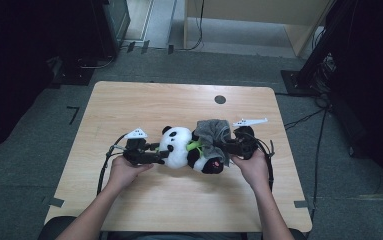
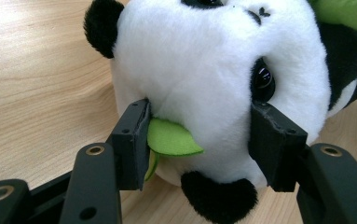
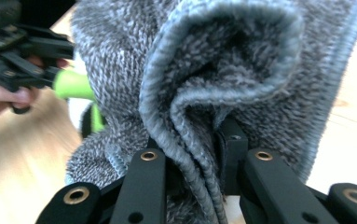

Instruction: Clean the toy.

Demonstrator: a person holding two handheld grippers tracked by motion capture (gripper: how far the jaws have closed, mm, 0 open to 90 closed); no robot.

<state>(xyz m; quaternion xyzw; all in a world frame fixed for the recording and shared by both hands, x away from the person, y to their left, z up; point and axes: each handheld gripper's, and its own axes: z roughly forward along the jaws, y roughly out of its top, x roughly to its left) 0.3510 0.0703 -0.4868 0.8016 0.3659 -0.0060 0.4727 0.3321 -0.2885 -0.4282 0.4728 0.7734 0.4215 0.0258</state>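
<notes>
Left gripper view: the fingers (image 2: 132, 140) of the left gripper (image 2: 199, 144) are seen partly closed, clamped on the head of a plush panda (image 2: 213, 70); one pad is pressed into the white cheek beside a green felt leaf (image 2: 171, 139), the other just below the black eye patch. A black ear is seen at top left and another black patch low between the fingers. The panda's head is rested on the light wooden desk (image 2: 36, 84).

Right gripper view: the fingers (image 3: 229, 140) of the right gripper (image 3: 197, 161) are closed almost fully, pinched on a fold of the ribbed edge of a grey knitted sock (image 3: 223, 70). The sock's fleecy inside is seen opened above the fingers. A green part of the toy is seen at left, with the other gripper and hand behind it, blurred.

High view: the panda (image 1: 189, 147) is laid on its side near the middle of the desk (image 1: 129, 100), head toward the left gripper (image 1: 151, 152), which is held in the left hand (image 1: 124, 170). The sock (image 1: 211, 132) is draped over the panda's body at the end near the right gripper (image 1: 229, 147), which is held in the right hand (image 1: 251, 167). Cables are trailed from both grippers. A dark round hole (image 1: 220, 99) is seen near the desk's far edge.
</notes>
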